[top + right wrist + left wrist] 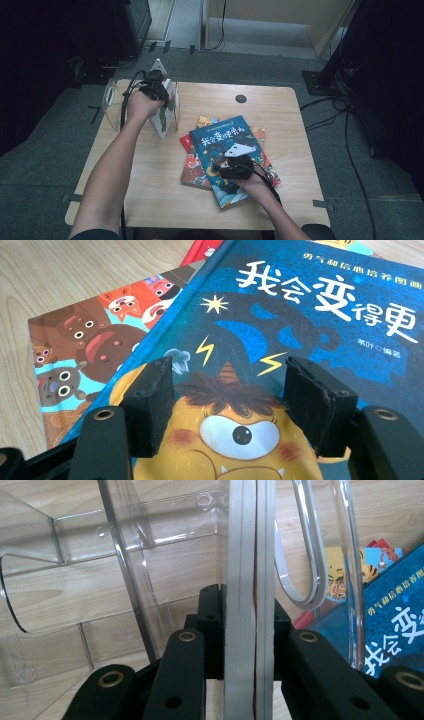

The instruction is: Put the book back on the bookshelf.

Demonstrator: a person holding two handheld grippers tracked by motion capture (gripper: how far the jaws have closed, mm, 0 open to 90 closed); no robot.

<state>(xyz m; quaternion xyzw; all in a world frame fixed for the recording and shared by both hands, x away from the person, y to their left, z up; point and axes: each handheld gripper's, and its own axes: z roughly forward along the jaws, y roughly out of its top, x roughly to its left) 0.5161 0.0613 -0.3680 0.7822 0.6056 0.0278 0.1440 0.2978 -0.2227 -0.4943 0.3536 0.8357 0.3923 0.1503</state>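
Note:
An upright thin picture book [164,119] stands in a clear acrylic book stand [111,100] at the table's back left. My left gripper [152,87] is shut on its top edge. In the left gripper view the pale book edge [245,555] runs up between the black jaws of that gripper [248,625], with the clear stand wall [125,570] around it. My right gripper [225,164] hovers open over the blue book [227,135] that tops a flat stack. Its two pads of the right gripper [227,405] frame the yellow one-eyed monster on the blue cover [300,315] with nothing between them.
Under the blue book lie a cartoon-animal book [85,350] and a red one [186,142], fanned out mid-table. The wooden table [280,110] has a black round grommet [241,98] at the back. Cables and dark equipment stand on the floor beyond.

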